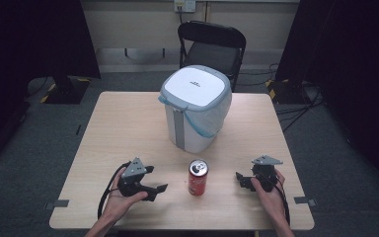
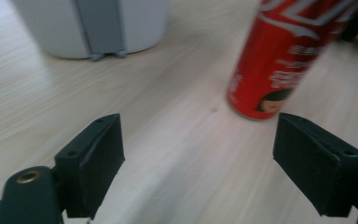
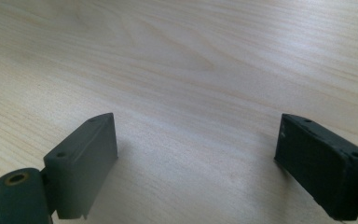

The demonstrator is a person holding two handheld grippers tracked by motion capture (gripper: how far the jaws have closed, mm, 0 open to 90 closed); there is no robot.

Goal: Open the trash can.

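Observation:
A red soda can [image 1: 197, 177] stands upright near the front middle of the wooden table [image 1: 118, 123]. My left gripper [image 1: 157, 179] rests on the table left of the can, open, jaws pointing toward it. In the left gripper view the can [image 2: 279, 60] stands just beyond the open jaws, toward the right jaw, with a gap between. My right gripper [image 1: 241, 178] sits to the can's right, open, with bare wood between its jaws. A white lidded waste bin [image 1: 195, 107] with a blue liner stands behind the can.
A black chair [image 1: 211, 45] stands beyond the table's far edge. Dark equipment stands at both back corners. Small grey tape marks [image 1: 57, 203] sit by the front corners of the table. The bin's base [image 2: 98, 28] shows at the top left of the left gripper view.

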